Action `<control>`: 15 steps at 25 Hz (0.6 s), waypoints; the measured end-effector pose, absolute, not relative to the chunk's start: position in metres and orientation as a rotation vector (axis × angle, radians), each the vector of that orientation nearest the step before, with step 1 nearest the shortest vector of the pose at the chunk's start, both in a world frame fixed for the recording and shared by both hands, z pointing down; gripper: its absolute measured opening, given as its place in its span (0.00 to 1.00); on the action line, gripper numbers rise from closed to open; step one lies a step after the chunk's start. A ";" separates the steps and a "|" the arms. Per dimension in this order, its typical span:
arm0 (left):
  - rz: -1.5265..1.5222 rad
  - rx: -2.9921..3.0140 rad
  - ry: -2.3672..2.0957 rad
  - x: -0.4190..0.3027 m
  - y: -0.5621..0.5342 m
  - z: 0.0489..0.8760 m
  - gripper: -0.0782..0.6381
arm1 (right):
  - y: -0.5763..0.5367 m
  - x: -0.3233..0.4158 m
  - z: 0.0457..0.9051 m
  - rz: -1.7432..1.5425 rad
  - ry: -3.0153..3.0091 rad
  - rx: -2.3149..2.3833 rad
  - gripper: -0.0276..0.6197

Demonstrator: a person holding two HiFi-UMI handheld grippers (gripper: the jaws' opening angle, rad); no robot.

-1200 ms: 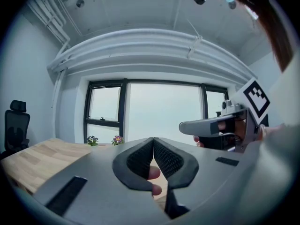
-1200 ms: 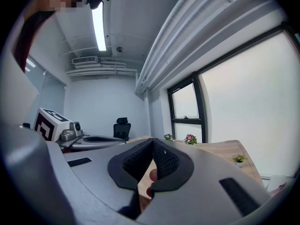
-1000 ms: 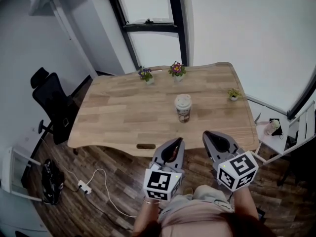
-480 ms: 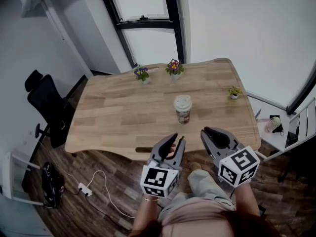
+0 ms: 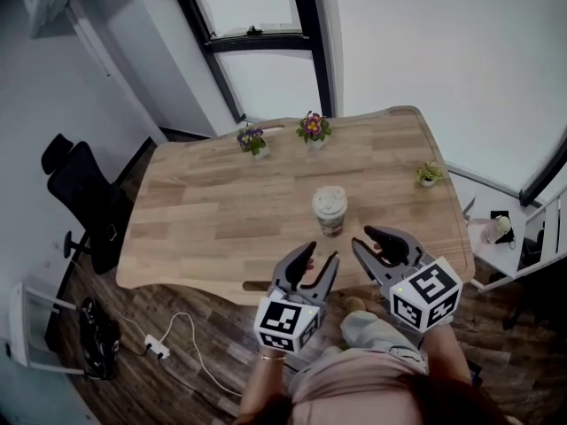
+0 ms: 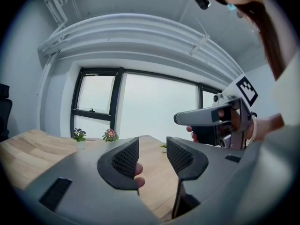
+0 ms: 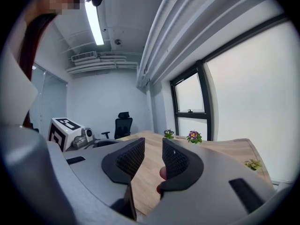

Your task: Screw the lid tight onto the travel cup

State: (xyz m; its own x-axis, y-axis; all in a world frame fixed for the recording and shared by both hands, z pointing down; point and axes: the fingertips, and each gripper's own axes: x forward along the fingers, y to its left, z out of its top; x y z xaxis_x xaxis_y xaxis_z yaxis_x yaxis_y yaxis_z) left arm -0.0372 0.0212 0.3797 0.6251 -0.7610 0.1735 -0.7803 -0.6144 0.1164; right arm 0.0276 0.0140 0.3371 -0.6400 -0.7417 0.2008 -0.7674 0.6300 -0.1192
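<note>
Left gripper (image 6: 152, 156) and right gripper (image 7: 153, 157) jaws, just opening, hold nothing.

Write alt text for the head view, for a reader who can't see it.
Seen from above, a travel cup with a white lid stands upright on a wooden table. At the near edge a person's left gripper and right gripper point toward it, jaws just opening, both empty and short of the cup.

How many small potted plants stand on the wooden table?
3: a purple-flowered pot at the far edge, a pink-flowered pot to its right, a small green plant near the right edge. None appears hidden.
</note>
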 end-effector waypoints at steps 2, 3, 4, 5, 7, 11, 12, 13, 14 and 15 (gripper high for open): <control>0.172 2.662 -1.280 -0.037 0.010 0.386 0.37 | 0.003 0.028 0.340 0.294 -2.717 1.245 0.22; 0.177 2.660 -1.283 -0.037 0.004 0.390 0.37 | -0.002 0.028 0.342 0.292 -2.721 1.230 0.22; 0.179 2.656 -1.287 -0.037 -0.002 0.393 0.38 | -0.007 0.027 0.344 0.289 -2.726 1.213 0.23; 0.178 2.651 -1.293 -0.038 -0.007 0.396 0.39 | -0.011 0.026 0.345 0.284 -2.731 1.197 0.24; 0.172 2.639 -1.307 -0.041 -0.018 0.402 0.39 | -0.020 0.026 0.348 0.274 -2.739 1.170 0.26; 0.197 2.609 -1.299 -0.042 -0.038 0.421 0.43 | -0.039 0.025 0.357 0.270 -2.738 1.111 0.33; 0.213 2.604 -1.294 -0.041 -0.042 0.427 0.44 | -0.043 0.025 0.361 0.271 -2.735 1.094 0.35; 0.233 2.601 -1.289 -0.041 -0.046 0.433 0.46 | -0.047 0.025 0.365 0.271 -2.731 1.078 0.36; 0.253 2.598 -1.283 -0.039 -0.049 0.439 0.47 | -0.051 0.025 0.368 0.271 -2.729 1.063 0.37; 0.268 2.595 -1.279 -0.038 -0.052 0.444 0.47 | -0.055 0.025 0.371 0.269 -2.726 1.049 0.38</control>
State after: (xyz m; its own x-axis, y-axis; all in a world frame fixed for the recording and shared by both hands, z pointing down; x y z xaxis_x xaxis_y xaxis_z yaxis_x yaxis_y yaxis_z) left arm -0.0382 -0.0523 0.4439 0.6010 -0.7538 0.2657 -0.7970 -0.5901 0.1288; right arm 0.0251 -0.0554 0.3712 -0.7254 -0.6385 0.2571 -0.6764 0.7304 -0.0944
